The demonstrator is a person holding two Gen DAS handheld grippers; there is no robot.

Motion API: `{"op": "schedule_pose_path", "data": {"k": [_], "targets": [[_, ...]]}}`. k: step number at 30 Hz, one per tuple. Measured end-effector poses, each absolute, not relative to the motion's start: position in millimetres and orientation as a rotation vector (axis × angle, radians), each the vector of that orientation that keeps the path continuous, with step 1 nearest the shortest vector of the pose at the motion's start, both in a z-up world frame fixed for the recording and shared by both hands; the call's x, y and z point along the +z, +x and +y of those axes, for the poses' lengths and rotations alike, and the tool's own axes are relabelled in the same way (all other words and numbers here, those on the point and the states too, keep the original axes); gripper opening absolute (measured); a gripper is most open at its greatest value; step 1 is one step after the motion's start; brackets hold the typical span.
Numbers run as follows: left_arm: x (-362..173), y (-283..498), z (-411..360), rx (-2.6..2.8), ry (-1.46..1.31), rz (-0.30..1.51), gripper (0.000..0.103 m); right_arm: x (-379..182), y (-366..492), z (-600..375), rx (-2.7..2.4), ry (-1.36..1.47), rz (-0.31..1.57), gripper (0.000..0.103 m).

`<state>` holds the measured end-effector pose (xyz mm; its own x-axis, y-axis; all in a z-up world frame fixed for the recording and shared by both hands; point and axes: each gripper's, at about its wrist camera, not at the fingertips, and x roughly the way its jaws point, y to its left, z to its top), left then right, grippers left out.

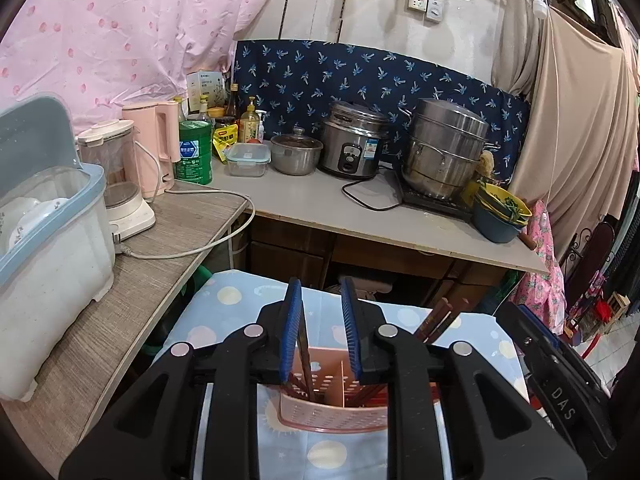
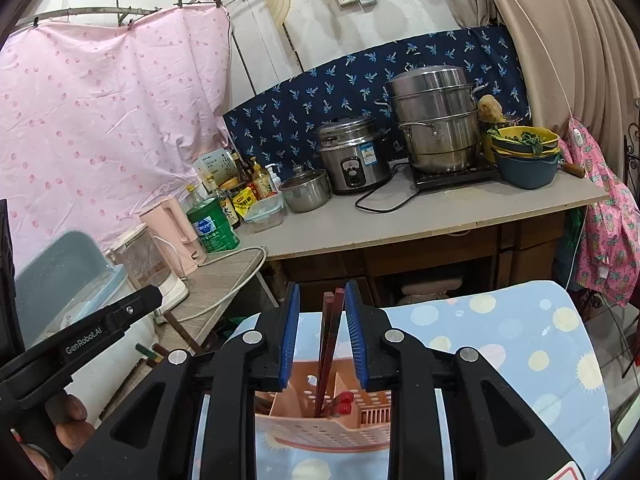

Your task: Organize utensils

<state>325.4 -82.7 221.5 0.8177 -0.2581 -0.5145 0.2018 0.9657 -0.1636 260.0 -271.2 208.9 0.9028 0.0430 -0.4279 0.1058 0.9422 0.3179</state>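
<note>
A pink perforated utensil holder [image 1: 336, 408] stands on a small table with a light blue dotted cloth [image 1: 224, 312]. It also shows in the right wrist view [image 2: 320, 428]. My left gripper [image 1: 322, 300] is open above it, with a dark chopstick [image 1: 305, 352] leaning along its left pad and down into the holder. More brown chopsticks [image 1: 438, 322] stick up at the right. My right gripper [image 2: 322, 300] is open, and a pair of dark red chopsticks [image 2: 330, 344] stands between its pads with the tips in the holder. Red-ended utensils [image 2: 344, 400] lie inside.
A grey side table [image 1: 132, 280] at the left carries a dish box [image 1: 44, 220], a blender and a pink kettle [image 1: 154, 148]. The back counter [image 1: 360, 212] holds a rice cooker [image 1: 354, 144], a steamer pot [image 1: 444, 148], bowls, bottles and a cord.
</note>
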Motion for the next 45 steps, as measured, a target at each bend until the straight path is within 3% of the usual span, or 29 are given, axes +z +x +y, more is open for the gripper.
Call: {"op": "schedule_pose_path", "data": {"k": [8, 22, 41, 45], "targets": [[228.2, 288.3, -81.1, -0.243, -0.079, 0.538, 0.033, 215.8, 222.4, -262.9, -0.031, 0.317, 0.435, 0.029], [215.6, 235.1, -77.6, -0.235, -0.029, 0.560, 0.036, 208.1, 160.7, -247.0, -0.029, 0.281, 0.465, 0.031], [160.3, 189.1, -66.0, -0.183, 0.015, 0.666, 0.038, 170.6, 103.5, -223.4, -0.064, 0.192, 0.554, 0.032], [147.1, 182.9, -63.3, -0.177, 0.017, 0.696, 0.038, 160.3, 97.4, -222.7, -0.067, 0.194, 0.577, 0.037]]}}
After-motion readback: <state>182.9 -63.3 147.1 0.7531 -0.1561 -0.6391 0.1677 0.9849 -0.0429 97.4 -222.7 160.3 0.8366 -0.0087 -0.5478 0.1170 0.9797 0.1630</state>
